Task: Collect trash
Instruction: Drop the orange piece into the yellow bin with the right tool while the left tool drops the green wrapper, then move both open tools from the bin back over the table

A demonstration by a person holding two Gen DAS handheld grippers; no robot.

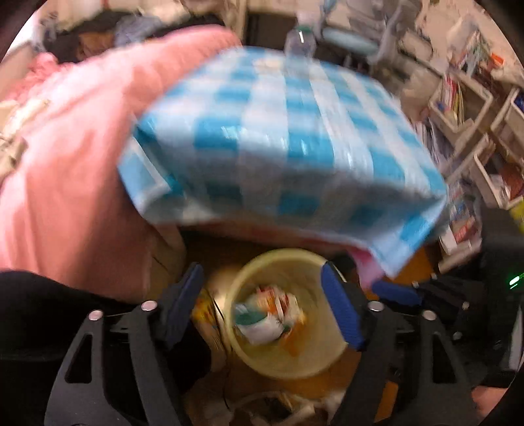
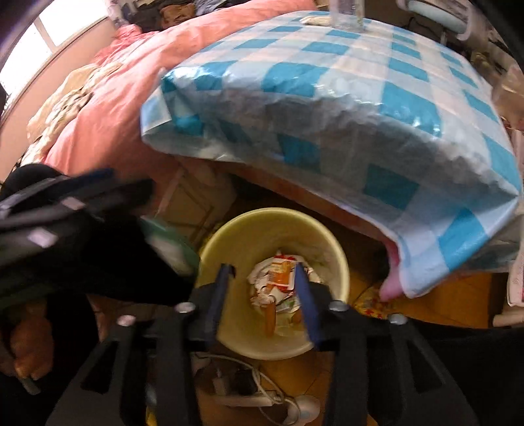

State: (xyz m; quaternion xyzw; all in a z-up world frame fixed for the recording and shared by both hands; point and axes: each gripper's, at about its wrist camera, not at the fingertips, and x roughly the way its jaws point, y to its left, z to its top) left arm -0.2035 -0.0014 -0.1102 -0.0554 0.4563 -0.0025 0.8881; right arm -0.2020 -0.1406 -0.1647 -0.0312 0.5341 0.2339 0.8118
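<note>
I've got a blue-and-white checkered tablecloth [image 2: 344,108] hanging over the table edge, with a clear plastic bottle [image 2: 347,13] standing at its far side. A pink blanket [image 2: 131,98] is bunched up beside it. On the floor there's a white power strip with cables [image 2: 252,398]. Shelves of clutter [image 1: 465,108] fill the right.

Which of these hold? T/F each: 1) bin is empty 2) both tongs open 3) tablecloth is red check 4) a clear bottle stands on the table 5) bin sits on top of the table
1. The yellow bin is empty. False: crumpled wrappers lie inside.
2. Both tongs are open. True: the left tongs and right tongs hold nothing, fingers apart.
3. The tablecloth is red check. False: blue and white check.
4. A clear bottle stands on the table. True.
5. The bin sits on the table. False: it stands on the floor below the table edge.
</note>
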